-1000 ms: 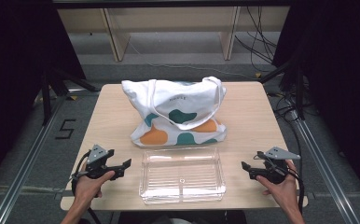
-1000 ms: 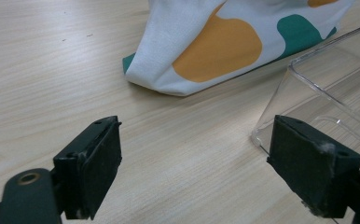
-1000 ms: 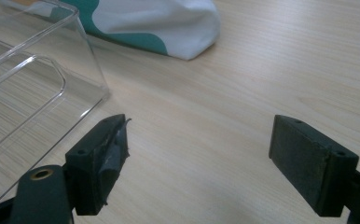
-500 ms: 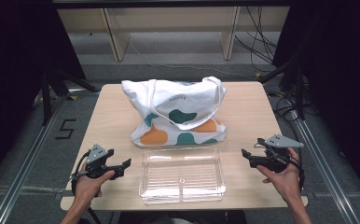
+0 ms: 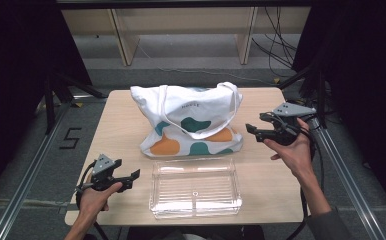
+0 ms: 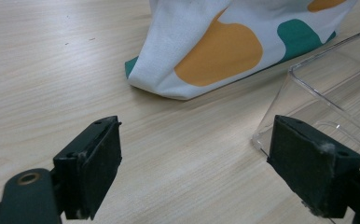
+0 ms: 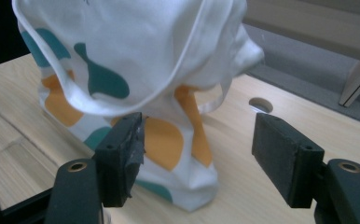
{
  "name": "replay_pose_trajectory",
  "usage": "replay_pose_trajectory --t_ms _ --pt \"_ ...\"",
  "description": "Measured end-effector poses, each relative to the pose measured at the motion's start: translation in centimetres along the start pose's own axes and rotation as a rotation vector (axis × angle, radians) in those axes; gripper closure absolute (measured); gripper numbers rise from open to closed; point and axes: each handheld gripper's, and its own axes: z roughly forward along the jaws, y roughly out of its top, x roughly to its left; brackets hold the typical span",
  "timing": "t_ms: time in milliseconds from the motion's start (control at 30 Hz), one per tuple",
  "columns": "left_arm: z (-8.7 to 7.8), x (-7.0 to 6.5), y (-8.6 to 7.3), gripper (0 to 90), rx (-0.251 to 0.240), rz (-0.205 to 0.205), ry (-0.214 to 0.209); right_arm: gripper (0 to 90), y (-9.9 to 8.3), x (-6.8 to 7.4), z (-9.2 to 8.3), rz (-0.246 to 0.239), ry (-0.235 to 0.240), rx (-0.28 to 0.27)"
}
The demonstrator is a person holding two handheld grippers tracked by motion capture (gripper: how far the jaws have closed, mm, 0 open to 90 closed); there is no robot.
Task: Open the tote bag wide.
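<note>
High view looks down on a pale wooden counter [image 5: 126, 125] with a white tote bag [image 5: 191, 117] lying at its middle, printed with orange and teal blobs, its straps draped across the top. Just in front of the bag, nearer the person, sits a clear plastic tray [image 5: 195, 187], rectangular and shallow, nothing visible inside it. The left claw [image 5: 131, 177] rests low near the counter's front left corner, held in the person's left hand [image 5: 93, 197], pointing toward the tray and apart from it. The right claw [image 5: 256, 131] is raised above the counter at the right, held in the right hand [image 5: 293, 150], pointing at the bag's right end and near it without touching. Left gripper view shows the left claw [image 6: 194, 172] spread wide, its two black jaws far apart with bare wood between them; the bag's lower corner [image 6: 215, 51] lies ahead, and the tray's clear corner [image 6: 308, 79] stands at the right, just behind the right-hand jaw. Right gripper view shows the right claw [image 7: 199, 161] also spread wide and gripping nothing, with the bag [image 7: 136, 60] bulging close ahead, a strap looping down its front, and a small round hole [image 7: 260, 105] in the counter beyond.
</note>
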Motion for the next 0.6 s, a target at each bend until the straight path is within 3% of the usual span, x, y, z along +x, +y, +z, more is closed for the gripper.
replay_pose_trajectory --t_ms 33,133,233,433,500,600 --pt "0.0 0.0 0.0 16.3 0.001 0.001 -0.001 36.5 1.1 -0.1 0.3 0.005 0.009 0.028" --pt "0.0 0.0 0.0 16.3 0.001 0.001 0.000 37.1 2.0 -0.3 0.8 0.014 0.020 0.033" --pt "0.0 0.0 0.0 16.4 0.002 -0.002 0.002 38.1 3.6 -0.7 1.5 -0.007 0.007 0.020" --pt "0.0 0.0 0.0 16.5 0.002 0.002 0.000 42.1 7.7 -0.9 3.3 -0.023 0.015 0.051" --pt "-0.1 0.0 0.1 16.5 0.002 0.000 0.004 42.1 8.1 -1.0 3.6 -0.046 0.011 0.039" --pt "-0.1 0.0 0.0 16.5 0.001 0.001 0.002 43.2 10.1 -1.0 4.8 -0.047 0.011 0.075"
